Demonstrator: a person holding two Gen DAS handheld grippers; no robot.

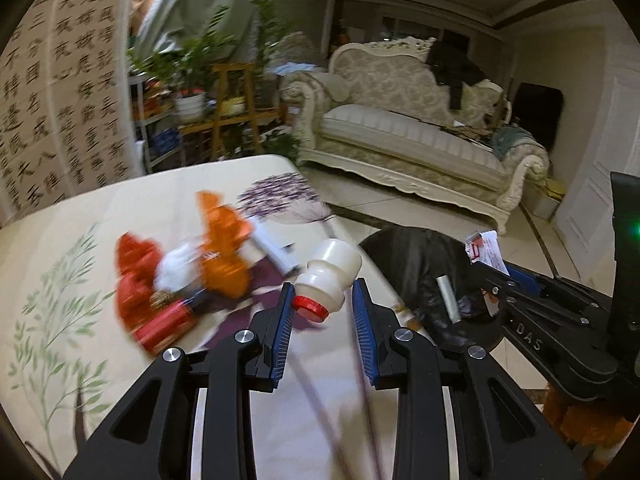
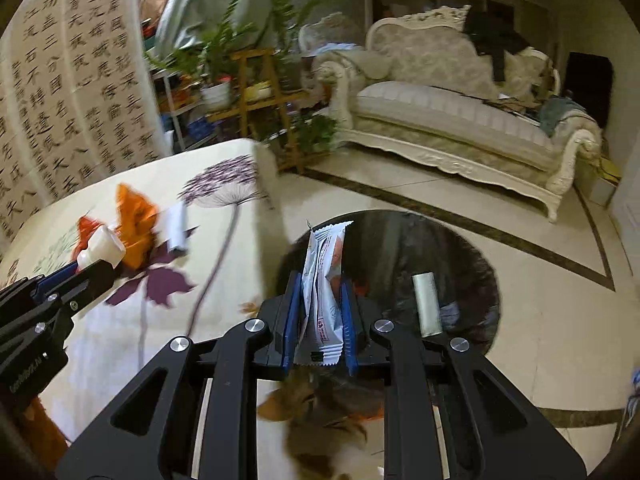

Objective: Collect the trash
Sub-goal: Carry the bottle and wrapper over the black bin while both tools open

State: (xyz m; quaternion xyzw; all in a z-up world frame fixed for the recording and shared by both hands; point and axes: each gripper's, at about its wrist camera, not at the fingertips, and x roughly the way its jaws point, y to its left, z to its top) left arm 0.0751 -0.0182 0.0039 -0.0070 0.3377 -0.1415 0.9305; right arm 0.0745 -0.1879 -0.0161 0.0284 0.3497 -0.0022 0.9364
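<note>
My left gripper point(image 1: 323, 294) is shut on a small white bottle point(image 1: 330, 274) with a red cap, held above the table's right edge. It also shows in the right wrist view point(image 2: 102, 249). My right gripper point(image 2: 320, 294) is shut on a white snack wrapper point(image 2: 325, 292), held over a black trash bag point(image 2: 460, 248) on the floor. A silvery roll point(image 2: 427, 304) lies in the bag. More trash lies on the table: orange wrappers point(image 1: 224, 248), red packaging point(image 1: 140, 280), white crumpled paper point(image 1: 176, 266) and a white tube point(image 1: 274, 248).
The table carries a cream cloth point(image 1: 80, 248) printed with leaves and flowers. The black bag point(image 1: 424, 268) sits on the tiled floor to the table's right. A cream sofa point(image 1: 408, 132), plant shelves point(image 1: 224, 108) and a calligraphy screen point(image 1: 60, 92) stand behind.
</note>
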